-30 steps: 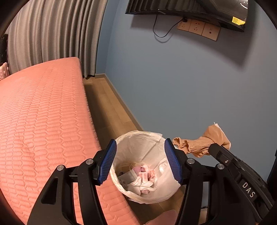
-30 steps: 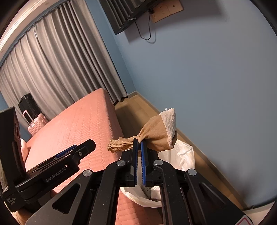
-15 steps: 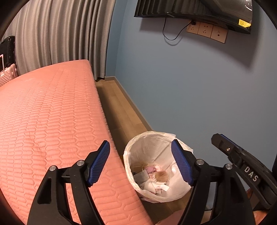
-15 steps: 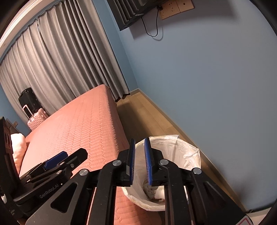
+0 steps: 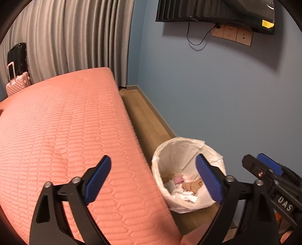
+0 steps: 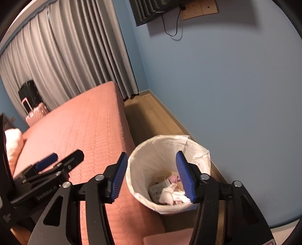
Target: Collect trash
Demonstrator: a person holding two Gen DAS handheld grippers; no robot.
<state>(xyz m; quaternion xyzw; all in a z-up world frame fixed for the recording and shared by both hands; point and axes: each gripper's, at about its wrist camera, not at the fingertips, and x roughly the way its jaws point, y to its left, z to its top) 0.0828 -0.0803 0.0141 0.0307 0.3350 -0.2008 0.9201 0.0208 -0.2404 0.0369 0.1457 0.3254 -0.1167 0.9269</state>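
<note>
Blue walls and grey pleated curtains (image 5: 71,39) enclose a wooden floor strip (image 6: 151,116) beside a bed with a salmon quilted cover (image 5: 62,132). On that strip, touching the bed's long edge near its foot-end corner, stands a round bin lined with a white plastic bag (image 5: 164,150). Inside it lie a tan stocking (image 5: 194,185), crumpled white tissues (image 6: 169,192), a pink scrap (image 5: 178,180) and a grey box (image 6: 156,188).

Above the bed edge and bin, the left gripper (image 5: 152,179) has its jaws opening wide with nothing between them. Over the bin mouth, the right gripper (image 6: 151,175) is also opening its jaws, released and empty.

Only the left wrist view shows the stocking clearly, plus 3 wall sockets (image 5: 232,34) under a dark screen (image 5: 217,11). Only the right wrist view shows a pale pillow (image 6: 12,145). A pink suitcase (image 5: 17,84) and a black suitcase (image 6: 29,92) appear in both.
</note>
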